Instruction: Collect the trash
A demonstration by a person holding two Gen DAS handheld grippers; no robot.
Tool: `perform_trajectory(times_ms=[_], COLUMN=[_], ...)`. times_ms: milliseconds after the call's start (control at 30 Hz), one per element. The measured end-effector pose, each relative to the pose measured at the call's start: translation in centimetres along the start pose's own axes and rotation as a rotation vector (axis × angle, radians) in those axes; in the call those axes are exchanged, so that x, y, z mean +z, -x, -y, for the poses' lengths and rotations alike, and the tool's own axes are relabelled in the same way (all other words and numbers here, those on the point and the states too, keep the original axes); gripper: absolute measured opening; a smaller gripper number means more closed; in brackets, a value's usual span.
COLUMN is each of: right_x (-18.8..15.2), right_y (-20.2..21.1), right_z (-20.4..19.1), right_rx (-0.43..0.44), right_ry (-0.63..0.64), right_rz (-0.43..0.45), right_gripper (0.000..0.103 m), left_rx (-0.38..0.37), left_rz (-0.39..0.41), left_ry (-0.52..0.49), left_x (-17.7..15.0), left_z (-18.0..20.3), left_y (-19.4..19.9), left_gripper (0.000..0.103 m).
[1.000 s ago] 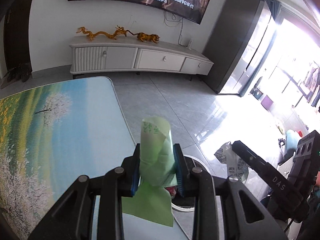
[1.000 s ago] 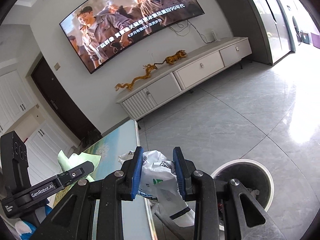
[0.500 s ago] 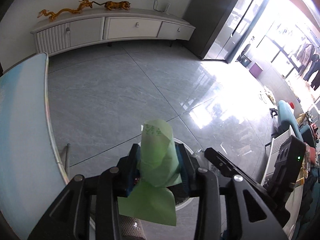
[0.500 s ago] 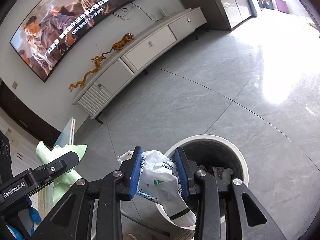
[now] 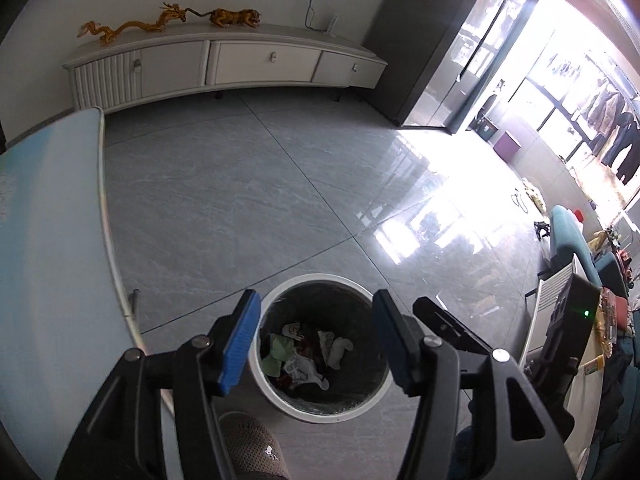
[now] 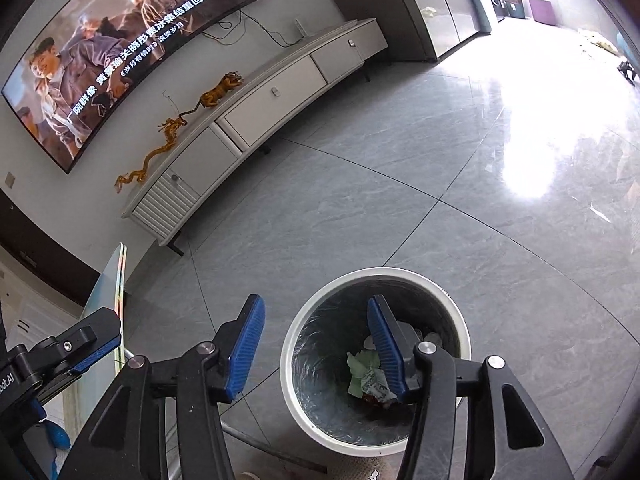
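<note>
Left wrist view: both tongs hang empty above the waste bin.

The tabletop (image 5: 48,240) edges the left side. The left tongs (image 5: 316,340) are spreading apart with nothing between the blue pads, over the white-rimmed waste bin (image 5: 280,394) on the grey floor. Inside lie a green wrapper (image 5: 278,350) and white crumpled packaging (image 5: 338,352). The right tongs (image 6: 316,346) are likewise widening, empty, above the bin.

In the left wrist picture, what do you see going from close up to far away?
Left gripper → white trash bin holding scraps → bare grey floor → long white cabinet → golden dragon figurines on top.
</note>
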State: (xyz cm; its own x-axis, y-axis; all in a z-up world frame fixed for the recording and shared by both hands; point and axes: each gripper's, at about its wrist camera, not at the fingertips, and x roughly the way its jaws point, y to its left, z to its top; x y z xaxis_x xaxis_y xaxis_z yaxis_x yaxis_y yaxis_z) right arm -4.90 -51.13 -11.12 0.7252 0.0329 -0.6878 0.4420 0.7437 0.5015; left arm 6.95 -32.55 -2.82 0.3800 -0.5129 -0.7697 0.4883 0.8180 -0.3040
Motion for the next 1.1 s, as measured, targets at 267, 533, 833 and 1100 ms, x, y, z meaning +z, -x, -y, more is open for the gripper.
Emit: perform_trajectory(times_ms=[267, 533, 833, 1100], right_x=[-1.7, -5.6, -10.2, -12.8], right_y=[3.0, 6.2, 8.6, 10.1], right_z=[-6.9, -16.0, -23.5, -25.6], right_rx=[0.07, 0.138, 0.165, 0.127], right_ry=[0.123, 0.313, 0.479, 0.535], right_rz=[0.015, 0.032, 0.065, 0.138], right_gripper=[0.056, 0.062, 0.07, 0.082], left_rx=[0.148, 0.311, 0.416, 0.465], left_rz=[0.154, 0.325, 0.407, 0.423], left_ry=[0.075, 0.162, 0.251, 0.257], left_x=[-2.4, -5.2, -9.5, -13.2], left_z=[-5.0, -10.7, -15.7, -16.6], left_y=[8.8, 19.5, 26.1, 27.4], left_gripper=[0.056, 0.059, 0.061, 0.067])
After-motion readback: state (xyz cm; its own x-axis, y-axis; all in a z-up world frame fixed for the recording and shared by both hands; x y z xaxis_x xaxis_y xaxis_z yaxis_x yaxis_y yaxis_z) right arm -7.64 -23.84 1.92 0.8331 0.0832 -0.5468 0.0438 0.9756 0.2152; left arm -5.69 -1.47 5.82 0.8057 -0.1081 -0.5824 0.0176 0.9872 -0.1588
